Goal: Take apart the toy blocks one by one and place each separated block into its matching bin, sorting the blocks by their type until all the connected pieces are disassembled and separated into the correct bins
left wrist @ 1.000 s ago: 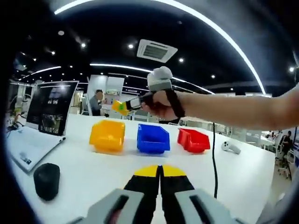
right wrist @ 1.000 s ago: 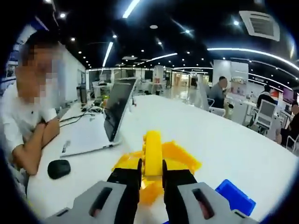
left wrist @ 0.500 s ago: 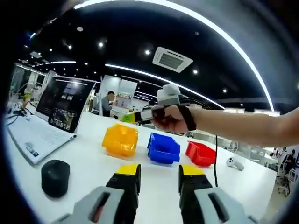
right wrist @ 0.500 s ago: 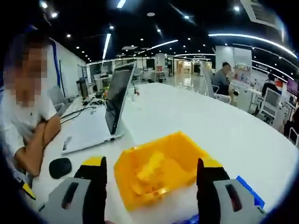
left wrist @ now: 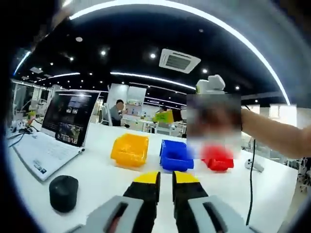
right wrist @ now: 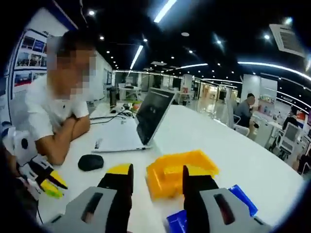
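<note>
Three bins stand in a row on the white table: a yellow bin (left wrist: pixel 130 150), a blue bin (left wrist: pixel 176 155) and a red bin (left wrist: pixel 217 159). My left gripper (left wrist: pixel 166 178) hangs low in front of them, its yellow-tipped jaws a narrow gap apart with nothing between. In the left gripper view my right gripper (left wrist: pixel 164 116) hovers above the blue bin. In its own view the right gripper (right wrist: pixel 156 175) is open and empty, with the yellow bin (right wrist: pixel 167 175) just beyond its jaws and the blue bin (right wrist: pixel 241 198) to the right. The left gripper (right wrist: pixel 50 183) shows at the left edge.
An open laptop (left wrist: pixel 53 131) and a black mouse (left wrist: pixel 63 191) lie to the left of the bins. A white controller (left wrist: pixel 253 165) and a black cable (left wrist: pixel 251 187) are on the right. A person (right wrist: pixel 53 111) sits at the table beside the laptop (right wrist: pixel 148 121).
The right gripper let a yellow block go into the yellow bin, opened and drew back from it. The left gripper went from shut to wide open, then narrowed again.
</note>
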`<act>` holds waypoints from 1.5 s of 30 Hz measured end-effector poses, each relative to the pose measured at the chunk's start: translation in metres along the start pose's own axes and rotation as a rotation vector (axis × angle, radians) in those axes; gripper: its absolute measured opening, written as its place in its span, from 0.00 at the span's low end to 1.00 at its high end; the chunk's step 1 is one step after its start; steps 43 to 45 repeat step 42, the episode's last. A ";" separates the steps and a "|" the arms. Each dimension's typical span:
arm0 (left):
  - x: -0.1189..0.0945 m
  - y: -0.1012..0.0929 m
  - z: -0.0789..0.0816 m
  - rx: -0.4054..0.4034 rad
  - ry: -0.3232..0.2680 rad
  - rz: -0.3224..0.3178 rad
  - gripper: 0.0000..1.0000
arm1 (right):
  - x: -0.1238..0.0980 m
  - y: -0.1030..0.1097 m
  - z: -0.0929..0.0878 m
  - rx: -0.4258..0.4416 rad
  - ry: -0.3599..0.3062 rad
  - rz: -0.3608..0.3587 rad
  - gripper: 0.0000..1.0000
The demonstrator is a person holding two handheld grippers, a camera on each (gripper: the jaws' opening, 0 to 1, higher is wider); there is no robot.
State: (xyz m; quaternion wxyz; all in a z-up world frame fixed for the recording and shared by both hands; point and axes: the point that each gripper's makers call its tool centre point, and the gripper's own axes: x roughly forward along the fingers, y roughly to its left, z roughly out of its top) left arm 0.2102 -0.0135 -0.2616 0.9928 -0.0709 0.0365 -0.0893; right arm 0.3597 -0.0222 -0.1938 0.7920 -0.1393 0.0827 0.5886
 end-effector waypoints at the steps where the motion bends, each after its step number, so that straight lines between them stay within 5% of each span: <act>1: 0.000 -0.001 0.006 0.035 -0.023 0.000 0.04 | -0.009 0.004 0.000 -0.004 -0.005 0.003 0.39; 4: -0.003 0.000 0.030 0.104 -0.123 0.035 0.03 | -0.037 0.015 -0.003 -0.025 -0.016 0.016 0.34; 9: 0.003 -0.014 0.042 0.157 -0.135 0.027 0.03 | -0.098 0.033 -0.001 -0.028 -0.115 -0.015 0.22; 11: 0.008 -0.020 0.043 0.155 -0.129 0.018 0.03 | -0.131 0.033 -0.014 -0.033 -0.126 -0.079 0.19; 14: 0.015 -0.035 0.041 0.185 -0.132 -0.037 0.03 | -0.180 0.029 -0.051 0.024 -0.150 -0.184 0.05; 16: 0.020 -0.041 0.033 0.211 -0.105 -0.064 0.03 | -0.216 0.016 -0.083 0.125 -0.157 -0.324 0.03; 20: 0.025 -0.057 0.019 0.065 -0.091 -0.170 0.03 | -0.279 0.010 -0.137 0.193 -0.147 -0.539 0.02; 24: 0.028 -0.056 0.007 0.047 -0.058 -0.193 0.03 | -0.322 0.016 -0.184 0.218 -0.084 -0.694 0.03; 29: 0.032 -0.058 -0.001 0.084 -0.004 -0.229 0.03 | -0.338 0.030 -0.209 0.288 -0.073 -0.723 0.03; 34: 0.036 -0.063 0.002 0.094 -0.006 -0.243 0.03 | -0.341 0.034 -0.208 0.336 -0.130 -0.703 0.03; 45: 0.033 -0.060 -0.006 0.136 0.009 -0.184 0.04 | -0.337 0.038 -0.207 0.294 -0.121 -0.696 0.03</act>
